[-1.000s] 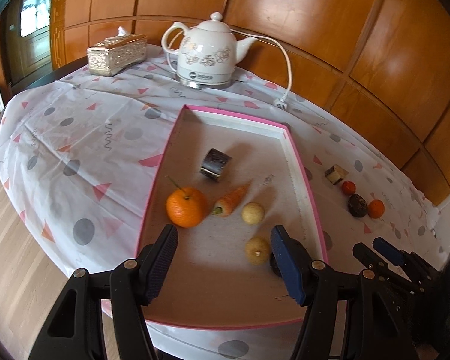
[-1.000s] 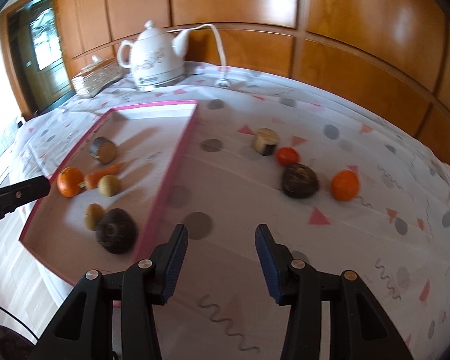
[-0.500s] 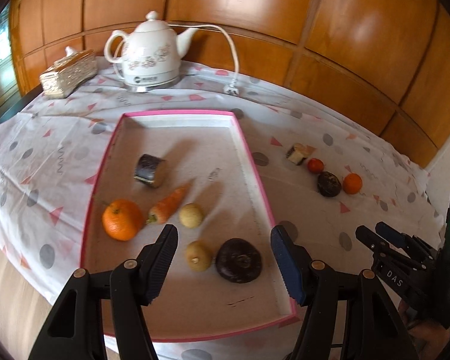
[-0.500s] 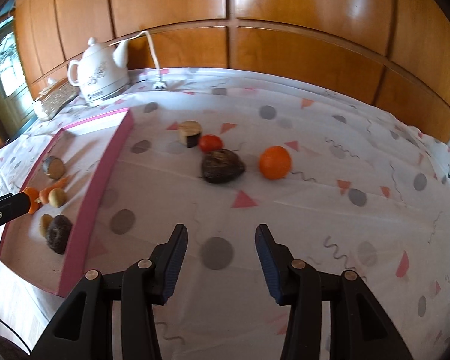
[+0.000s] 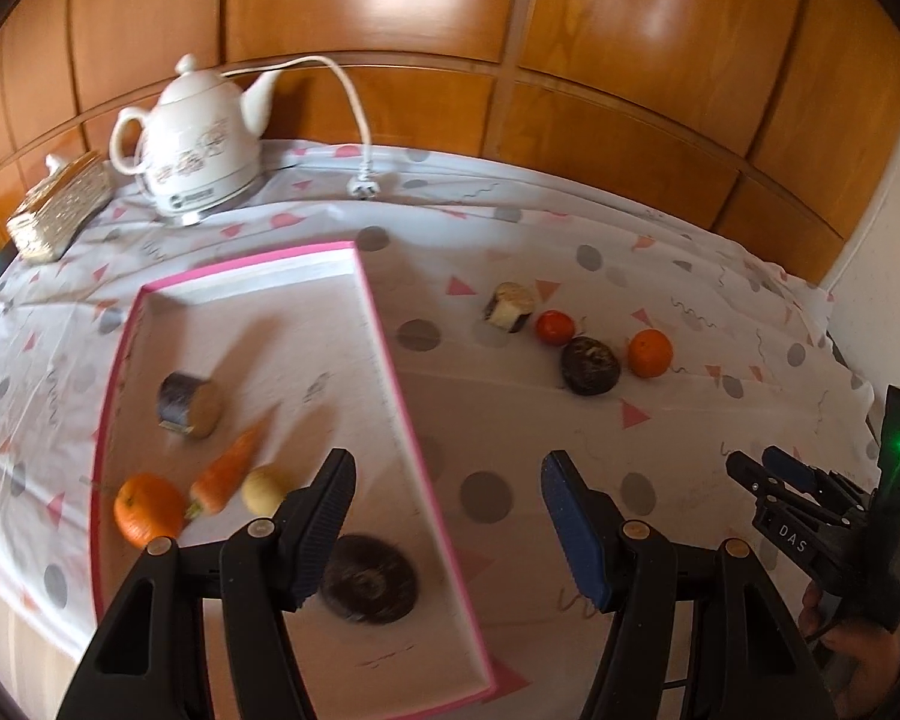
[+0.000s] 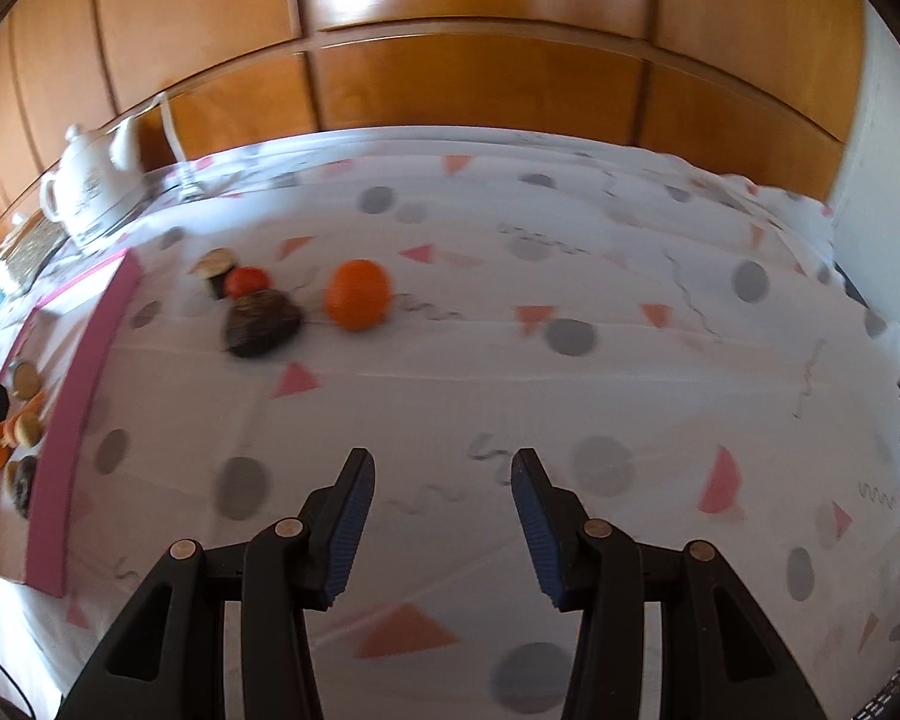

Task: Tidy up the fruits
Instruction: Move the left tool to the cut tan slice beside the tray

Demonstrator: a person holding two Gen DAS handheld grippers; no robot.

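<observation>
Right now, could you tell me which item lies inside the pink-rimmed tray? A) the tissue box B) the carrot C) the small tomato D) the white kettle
B: the carrot lies on the floor of the pink-rimmed tray, between an orange and a small yellowish fruit.

Inside the pink tray (image 5: 384, 360) six items are counted: one orange (image 5: 149, 510), one carrot (image 5: 228, 471), two pale round fruits (image 5: 262, 495) (image 6: 12, 473), one cut eggplant piece (image 5: 189, 405) and one dark round fruit (image 5: 369, 585). To the right of the tray, on the table (image 5: 720, 288), four are counted: one eggplant piece (image 5: 510, 315), one tomato (image 5: 555, 327), one dark fruit (image 5: 590, 365), one orange (image 5: 649, 352). Behind the tray, one kettle (image 5: 204, 144) and one tissue box (image 5: 57, 213) are seen.
</observation>
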